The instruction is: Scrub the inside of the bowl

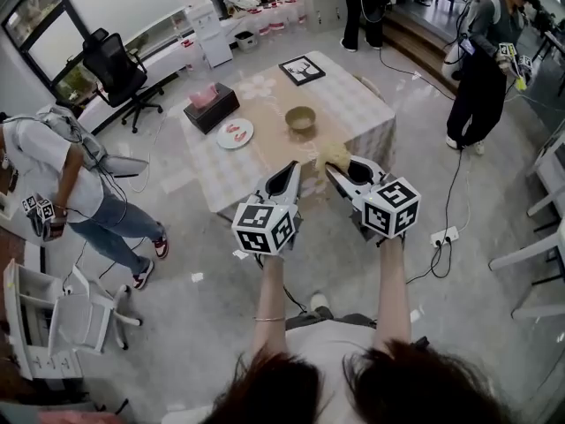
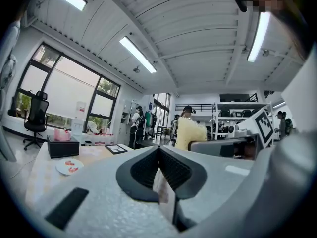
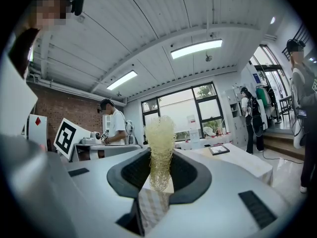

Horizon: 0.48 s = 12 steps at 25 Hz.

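1. Here's the picture: the bowl point(image 1: 300, 118) sits upright around the middle of the table point(image 1: 265, 157), open side up and looking empty. Both grippers hang over the table's near edge, well short of it.
2. The right gripper point(image 3: 159, 155) is clamped on a yellow mesh scrubber point(image 3: 161, 138). The jaws pinch its lower part and the loose top sticks out ahead of the tips. That's the working end, and it looks springy.
3. The left gripper point(image 2: 159, 150) has its jaws fully together with nothing between them, and it rides just left of the right one.
4. By my read the step in hand is the approach: carry the scrubber across to the bowl. No scrubbing has begun.
5. To do it well, tip the right gripper down on arrival so the mesh, not the jaw tips, meets the inner wall.
6. A light bowl will likely skate on that cloth. The left gripper would do well to open and pinch the near rim, or brace against the outside, before any pressure goes on.
7. Sweep round the wall and across the bottom, pressing gently so the mesh doesn't fold over.
8. Watch the plate point(image 1: 235, 132) and tissue box point(image 1: 211, 107) toward the left edge: near enough to the bowl's left to catch a wide swing.
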Available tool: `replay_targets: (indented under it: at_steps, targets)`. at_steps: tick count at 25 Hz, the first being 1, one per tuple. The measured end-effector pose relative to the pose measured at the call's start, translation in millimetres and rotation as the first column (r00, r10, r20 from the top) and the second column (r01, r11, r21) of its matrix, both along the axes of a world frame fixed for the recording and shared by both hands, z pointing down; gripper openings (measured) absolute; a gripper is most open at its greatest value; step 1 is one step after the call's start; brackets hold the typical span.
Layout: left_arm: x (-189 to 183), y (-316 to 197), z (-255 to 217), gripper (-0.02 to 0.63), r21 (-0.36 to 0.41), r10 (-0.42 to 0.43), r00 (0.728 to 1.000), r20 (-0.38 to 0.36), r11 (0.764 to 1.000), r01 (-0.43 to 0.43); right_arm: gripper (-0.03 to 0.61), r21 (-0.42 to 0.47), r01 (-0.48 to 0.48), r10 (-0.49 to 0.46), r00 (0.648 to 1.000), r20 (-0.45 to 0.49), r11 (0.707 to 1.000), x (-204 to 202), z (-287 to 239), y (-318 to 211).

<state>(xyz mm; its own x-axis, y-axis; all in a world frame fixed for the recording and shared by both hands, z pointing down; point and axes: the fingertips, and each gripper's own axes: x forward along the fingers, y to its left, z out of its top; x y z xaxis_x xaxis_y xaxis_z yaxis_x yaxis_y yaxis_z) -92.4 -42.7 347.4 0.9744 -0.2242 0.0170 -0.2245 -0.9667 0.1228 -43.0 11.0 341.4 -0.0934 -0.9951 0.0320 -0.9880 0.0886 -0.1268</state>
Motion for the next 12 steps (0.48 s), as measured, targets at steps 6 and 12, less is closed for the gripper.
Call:
replay_targets:
  at_steps: [6,12]
  targets:
    - [10,-13,1,0.011,-0.006,0.035,0.999,0.001,0.999,-0.035,0.095,-0.012,-0.041,0.041,0.999,0.004,0.999,11,4,-11]
    - [20,-27,9,0.011,-0.011,0.049,0.999,0.011,0.999,-0.049,0.095,-0.019,-0.055,0.055,0.998,0.008,0.998,19,11,-26]
